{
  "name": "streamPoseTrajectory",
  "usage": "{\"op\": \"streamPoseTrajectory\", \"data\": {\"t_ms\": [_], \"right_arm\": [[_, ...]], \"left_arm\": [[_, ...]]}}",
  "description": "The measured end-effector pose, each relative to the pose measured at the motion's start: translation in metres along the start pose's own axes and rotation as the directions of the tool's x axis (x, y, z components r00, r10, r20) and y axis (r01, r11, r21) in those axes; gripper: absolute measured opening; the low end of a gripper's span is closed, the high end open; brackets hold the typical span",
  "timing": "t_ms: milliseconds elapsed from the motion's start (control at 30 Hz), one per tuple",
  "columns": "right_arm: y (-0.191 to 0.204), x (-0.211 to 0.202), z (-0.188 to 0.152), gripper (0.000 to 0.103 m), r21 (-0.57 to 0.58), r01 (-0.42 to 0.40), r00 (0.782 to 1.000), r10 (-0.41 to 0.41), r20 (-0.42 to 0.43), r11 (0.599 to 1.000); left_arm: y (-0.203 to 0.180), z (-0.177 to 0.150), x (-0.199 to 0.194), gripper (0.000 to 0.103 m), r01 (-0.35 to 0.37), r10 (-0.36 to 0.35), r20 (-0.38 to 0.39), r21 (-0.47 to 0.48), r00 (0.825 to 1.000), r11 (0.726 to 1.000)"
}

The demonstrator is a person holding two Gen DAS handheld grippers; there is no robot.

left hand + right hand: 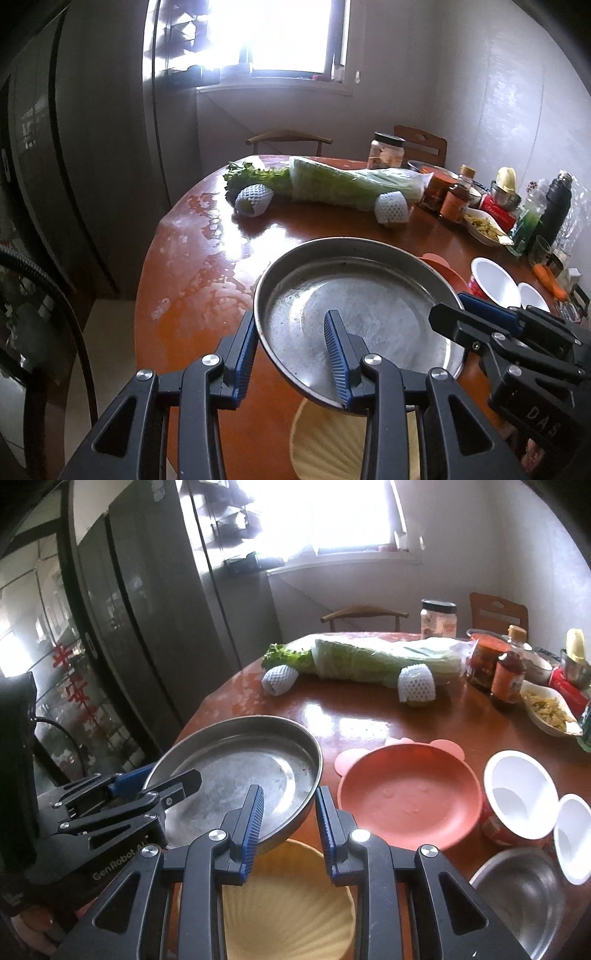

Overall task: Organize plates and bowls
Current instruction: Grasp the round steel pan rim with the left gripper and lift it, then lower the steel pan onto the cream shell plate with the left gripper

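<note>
A round steel pan hangs tilted above the table, held by both grippers. My left gripper is shut on its near rim, one blue pad inside the pan and one outside. My right gripper is shut on the rim at the pan's right side, and also shows in the left wrist view as the right gripper. Under the pan lies a cream shell-shaped plate. A salmon plate rests on a pink mat to the right.
Two white bowls and a steel bowl sit at the right. A bagged cabbage, two foam-netted fruits, jars and bottles crowd the back of the round wooden table. A dark fridge stands left.
</note>
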State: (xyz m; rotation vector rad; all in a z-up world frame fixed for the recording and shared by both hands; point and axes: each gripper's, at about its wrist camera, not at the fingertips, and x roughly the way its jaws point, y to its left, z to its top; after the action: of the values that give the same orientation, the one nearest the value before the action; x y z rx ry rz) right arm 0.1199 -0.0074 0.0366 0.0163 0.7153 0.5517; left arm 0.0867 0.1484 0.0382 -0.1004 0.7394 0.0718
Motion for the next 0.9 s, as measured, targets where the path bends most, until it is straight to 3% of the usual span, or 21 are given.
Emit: {"op": "streamPoseTrajectory", "data": {"t_ms": [433,900], "right_arm": [[-0.007,-0.029,-0.021,0.030,-0.013,0.007,1.000,-0.007,0.011,1.000],[-0.008,-0.029,-0.044,0.030,-0.030,0.010,0.999,-0.011,-0.033,0.999]], "left_arm": [[-0.019,-0.015,-0.025,0.037,-0.001,0.001,0.019,0.012,1.000,1.000],[-0.024,-0.040,-0.018,0.037,-0.003,0.003,-0.009,0.013,1.000,1.000]]}}
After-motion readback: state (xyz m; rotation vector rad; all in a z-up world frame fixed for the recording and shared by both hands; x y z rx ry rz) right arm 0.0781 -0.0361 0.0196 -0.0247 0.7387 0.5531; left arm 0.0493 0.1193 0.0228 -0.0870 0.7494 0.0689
